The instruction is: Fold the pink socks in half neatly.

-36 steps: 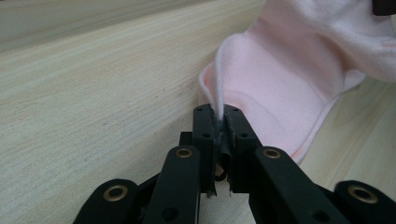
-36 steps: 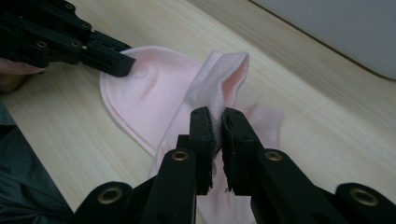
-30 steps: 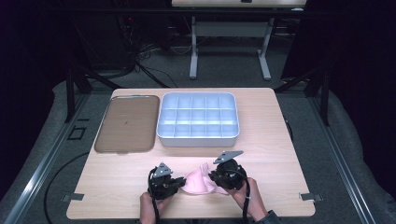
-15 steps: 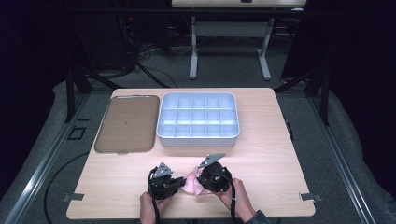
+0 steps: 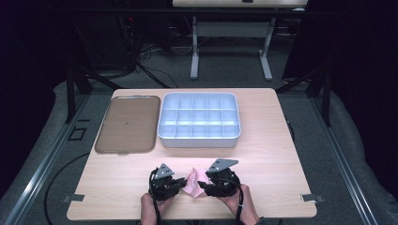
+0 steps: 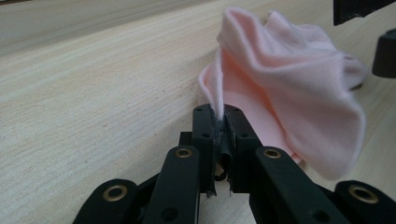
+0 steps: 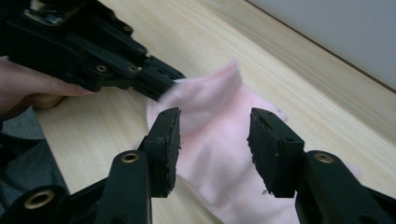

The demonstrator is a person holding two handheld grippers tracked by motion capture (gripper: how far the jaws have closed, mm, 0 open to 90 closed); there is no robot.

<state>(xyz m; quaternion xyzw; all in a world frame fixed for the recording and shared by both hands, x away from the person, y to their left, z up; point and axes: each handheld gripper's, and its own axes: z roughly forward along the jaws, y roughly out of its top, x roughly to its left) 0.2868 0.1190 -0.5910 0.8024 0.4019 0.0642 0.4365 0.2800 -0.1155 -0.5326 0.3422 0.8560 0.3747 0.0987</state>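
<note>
A small pink cloth (image 5: 191,182) lies crumpled near the table's front edge, between the two grippers. My left gripper (image 5: 177,184) is shut on the cloth's left edge; in the left gripper view the cloth (image 6: 289,88) rises out of the closed jaws of my left gripper (image 6: 219,119). My right gripper (image 5: 202,186) stands open at the cloth's right side. In the right gripper view, my right gripper (image 7: 215,135) has its jaws spread over the cloth (image 7: 219,154), and the left gripper (image 7: 154,77) pinches the far corner.
A pale blue tray (image 5: 199,119) divided into several compartments sits at mid-table. A flat brown tray (image 5: 126,123) lies to its left. Bare wood (image 5: 272,159) stretches to the right of the grippers. A hand (image 7: 28,91) holds the left gripper.
The right gripper has moved left toward the cloth and now stands over its right side. The left gripper has kept its hold on the cloth.
</note>
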